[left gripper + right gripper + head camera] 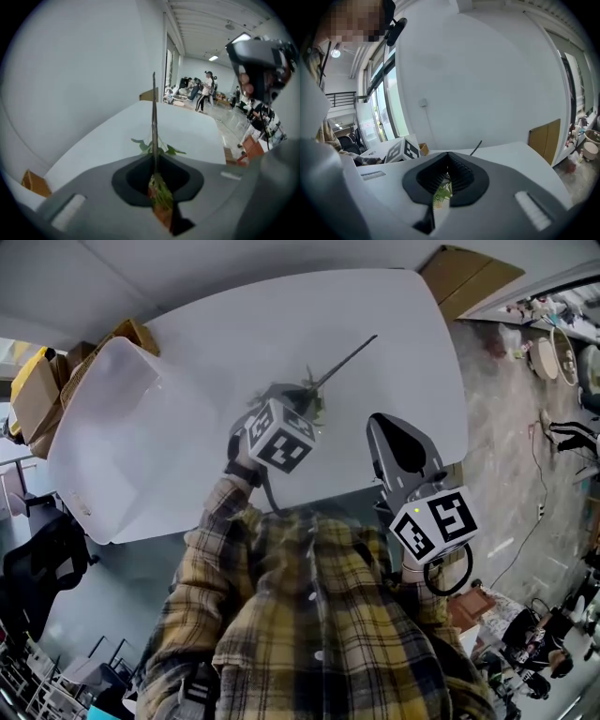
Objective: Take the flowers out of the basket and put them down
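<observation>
Left gripper [302, 401] is pinching the flower [343, 359] low on its stem, jaws nearly closed on it, and the stem is pointing out over the white table [375, 324] toward the far edge. Right gripper [403, 452] is hanging by the near edge with jaws together, nothing clearly in them. Lots of bare tabletop ahead, and a white bin [103, 427] is sitting along the left edge.
</observation>
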